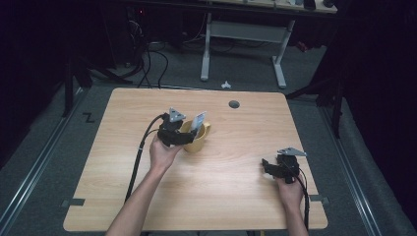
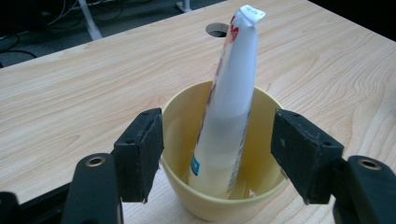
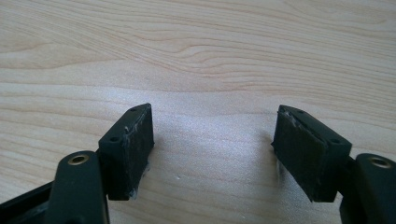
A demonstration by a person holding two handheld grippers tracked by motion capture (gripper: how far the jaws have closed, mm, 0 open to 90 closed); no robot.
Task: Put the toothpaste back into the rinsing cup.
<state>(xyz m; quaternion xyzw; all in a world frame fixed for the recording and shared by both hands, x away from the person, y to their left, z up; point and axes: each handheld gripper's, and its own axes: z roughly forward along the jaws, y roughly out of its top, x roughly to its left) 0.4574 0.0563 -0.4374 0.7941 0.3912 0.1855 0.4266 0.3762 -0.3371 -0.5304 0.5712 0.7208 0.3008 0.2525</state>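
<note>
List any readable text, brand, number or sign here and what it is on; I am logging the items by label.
None can be read.
White tube standing in the yellow cup: red print near its top, a blue patch near its base and a strip of fine print down one side, all too small and blurred to read.
Yellow cup, wooden table and both grippers' fingers: no text visible.

Wooden table (image 1: 221,196) with a grommet hole (image 1: 234,104), grey floor (image 1: 49,147), white desk legs (image 1: 205,54) behind, loose cables (image 1: 147,59)
</note>
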